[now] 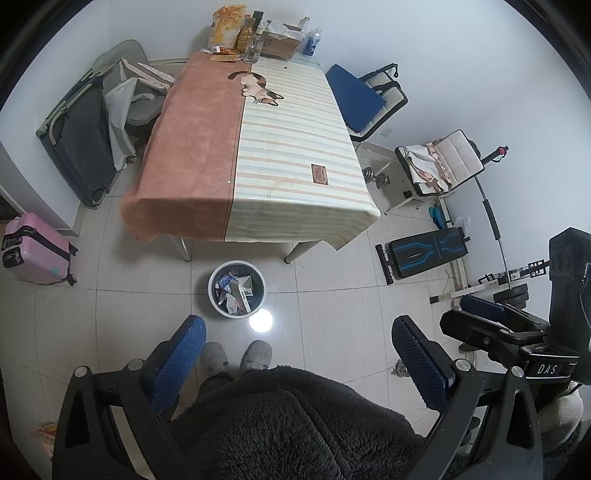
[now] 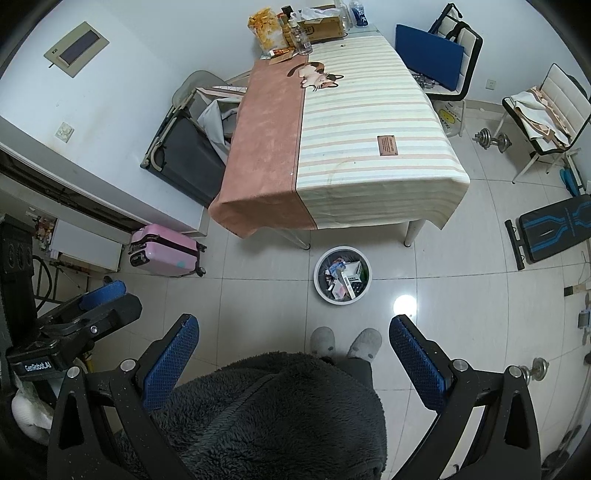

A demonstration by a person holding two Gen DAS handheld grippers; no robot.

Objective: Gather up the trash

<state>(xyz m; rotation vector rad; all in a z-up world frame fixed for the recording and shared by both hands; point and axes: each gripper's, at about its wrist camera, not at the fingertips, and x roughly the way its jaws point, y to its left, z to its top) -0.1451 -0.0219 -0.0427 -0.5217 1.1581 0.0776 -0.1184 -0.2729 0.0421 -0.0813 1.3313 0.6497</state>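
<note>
Left wrist view: The left gripper (image 1: pixel 297 341) is held high with its jaws spread wide and nothing between them. The waste bin (image 1: pixel 236 288) stands on the floor just off the near edge of the table (image 1: pixel 207 155), between the two near table legs, already holding mixed packaging. It lies ahead of the jaws and left of their centre line, close to the left finger. The bin is round, so no long axis constrains the approach. The right gripper (image 1: pixel 480 312) shows at the right edge of this view; its jaw state cannot be told from here. The near half of the table is bare; remaining clutter, including a snack bag (image 1: pixel 227 24) and a cardboard box (image 1: pixel 282 42), sits along the far edge.

Right wrist view: The right gripper (image 2: pixel 293 341) also has its jaws fully apart and empty. The waste bin (image 2: pixel 342 275) lies ahead and slightly right of centre. The left gripper (image 2: pixel 107 295) appears at the left margin.

Assessment: Both grippers stand about equally near the bin. Any remaining trash is judged to lie at the table's far edge, well apart from both, so the next pickup requires a forward reach across the table.
</note>
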